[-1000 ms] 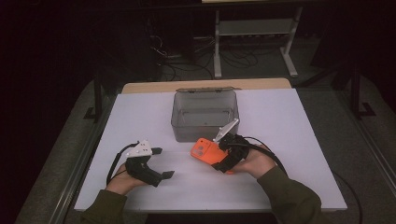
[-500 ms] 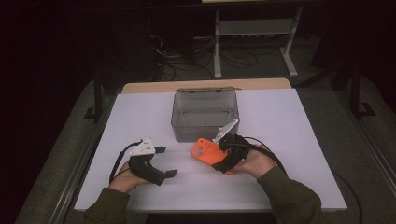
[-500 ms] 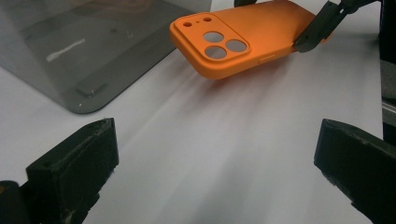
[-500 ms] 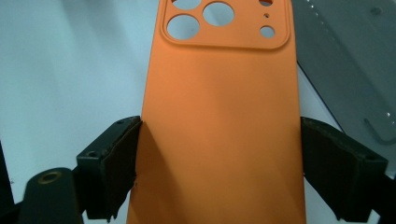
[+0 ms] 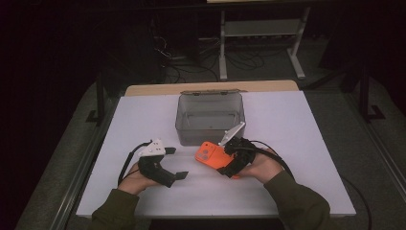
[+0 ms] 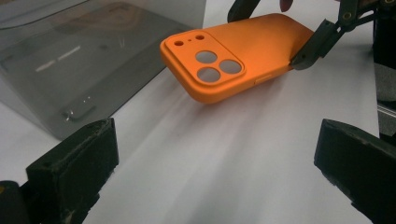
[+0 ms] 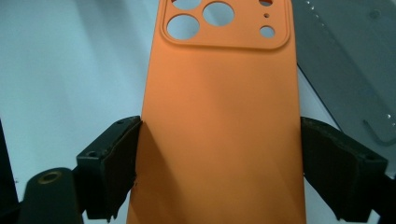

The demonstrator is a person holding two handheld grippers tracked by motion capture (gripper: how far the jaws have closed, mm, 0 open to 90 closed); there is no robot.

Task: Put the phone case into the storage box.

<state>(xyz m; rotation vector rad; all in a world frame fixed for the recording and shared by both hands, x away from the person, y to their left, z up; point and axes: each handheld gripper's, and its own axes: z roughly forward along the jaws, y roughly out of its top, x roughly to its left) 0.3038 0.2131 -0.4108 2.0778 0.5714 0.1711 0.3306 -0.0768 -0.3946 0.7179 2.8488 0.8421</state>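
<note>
One orange phone case (image 7: 219, 116), three round camera holes

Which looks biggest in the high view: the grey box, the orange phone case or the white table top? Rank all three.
1. Table top, by far the largest.
2. Grey box.
3. Phone case, smallest, with one end between the right gripper's jaws, so partly covered.

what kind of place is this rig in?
Likely a lab or data-collection workstation, not a home: a white-topped table in a dark room, loose cables on the floor behind it, a pale metal equipment stand farther back.
</note>
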